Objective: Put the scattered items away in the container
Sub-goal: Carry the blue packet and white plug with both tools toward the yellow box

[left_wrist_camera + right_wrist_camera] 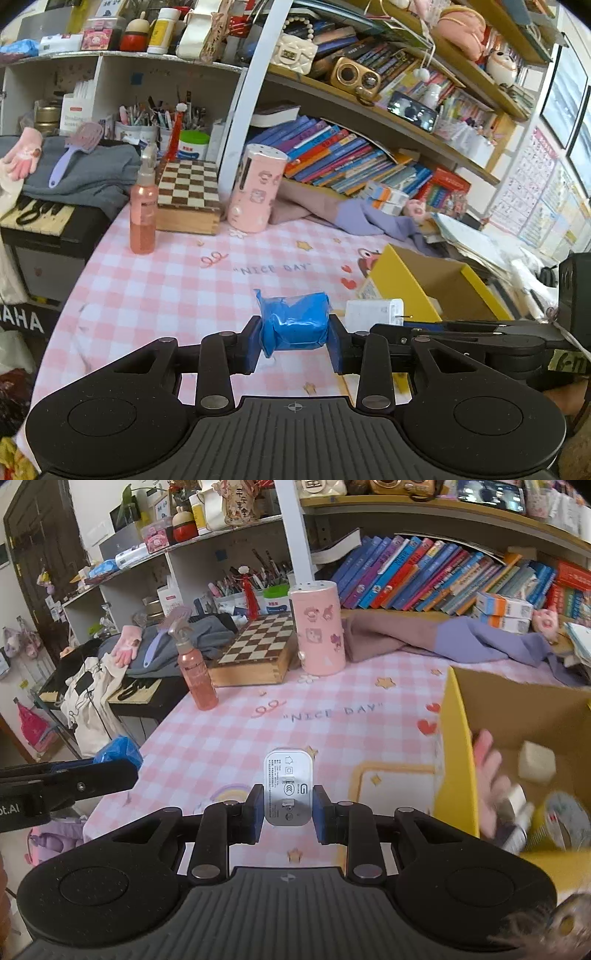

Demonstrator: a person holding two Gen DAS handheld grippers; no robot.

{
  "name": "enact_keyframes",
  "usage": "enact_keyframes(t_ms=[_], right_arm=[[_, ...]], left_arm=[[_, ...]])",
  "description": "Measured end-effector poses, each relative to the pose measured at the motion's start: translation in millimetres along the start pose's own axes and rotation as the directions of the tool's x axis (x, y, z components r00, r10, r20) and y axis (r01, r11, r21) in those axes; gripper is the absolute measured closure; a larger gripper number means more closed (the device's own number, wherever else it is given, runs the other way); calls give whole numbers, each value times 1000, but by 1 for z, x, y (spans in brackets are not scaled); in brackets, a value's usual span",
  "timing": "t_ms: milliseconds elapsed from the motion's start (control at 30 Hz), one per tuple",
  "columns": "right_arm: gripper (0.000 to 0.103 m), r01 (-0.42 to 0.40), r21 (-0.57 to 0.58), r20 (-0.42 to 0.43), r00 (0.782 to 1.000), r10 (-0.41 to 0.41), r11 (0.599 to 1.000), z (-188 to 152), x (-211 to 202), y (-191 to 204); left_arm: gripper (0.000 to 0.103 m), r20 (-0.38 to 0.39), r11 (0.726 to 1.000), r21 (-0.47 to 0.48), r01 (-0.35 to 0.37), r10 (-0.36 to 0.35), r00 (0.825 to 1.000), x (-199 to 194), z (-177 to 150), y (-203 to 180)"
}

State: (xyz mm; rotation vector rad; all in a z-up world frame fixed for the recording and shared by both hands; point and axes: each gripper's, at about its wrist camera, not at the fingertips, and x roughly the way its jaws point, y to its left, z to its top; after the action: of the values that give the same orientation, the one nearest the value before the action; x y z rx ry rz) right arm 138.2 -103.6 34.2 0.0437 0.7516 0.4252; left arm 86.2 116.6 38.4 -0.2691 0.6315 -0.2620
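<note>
My left gripper [294, 338] is shut on a blue wrapped packet [294, 325] and holds it above the pink checked tablecloth [166, 288]. My right gripper [289, 812] is shut on a white charger plug [289, 788], also seen in the left wrist view [373, 312]. The yellow cardboard box [458, 760] stands just right of the right gripper; it shows in the left wrist view [402, 284] too. Inside the box lie a cream cube [536, 762], a tape roll [569, 819] and other small blurred items. The left gripper shows at the left edge of the right wrist view [110, 766].
A pink spray bottle [143, 218], a wooden chessboard box [188, 199] and a pink cylinder container [256, 188] stand at the back of the table. Purple cloth [365, 218] and stacked books [351, 158] lie behind the box. A keyboard [37, 218] sits off the table's left edge.
</note>
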Motion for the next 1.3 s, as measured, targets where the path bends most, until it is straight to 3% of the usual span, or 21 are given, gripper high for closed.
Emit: enact_keyframes(t_ms=[300,633,1000,1300], right_arm=[[78,38,42,-14,999,-38,998,-59,-52,16],[79,98,163,-23,995,-96,982,-109,-104,9],[79,188,243,-7,981,-192,952,-141,-146,-10],[79,243,284,-7,968,-251,928,-148,-164,-32]], left_arm=[[69,-25,998,-21,63,-63,998,-37,-40,-14],[69,-63,989,29,142,-140,988,-54,-61,-41],[69,-124,965,94,247,-234,964,-50,-77,-81],[69,-158,936,156,314,-291,944,-37,-75,-114]])
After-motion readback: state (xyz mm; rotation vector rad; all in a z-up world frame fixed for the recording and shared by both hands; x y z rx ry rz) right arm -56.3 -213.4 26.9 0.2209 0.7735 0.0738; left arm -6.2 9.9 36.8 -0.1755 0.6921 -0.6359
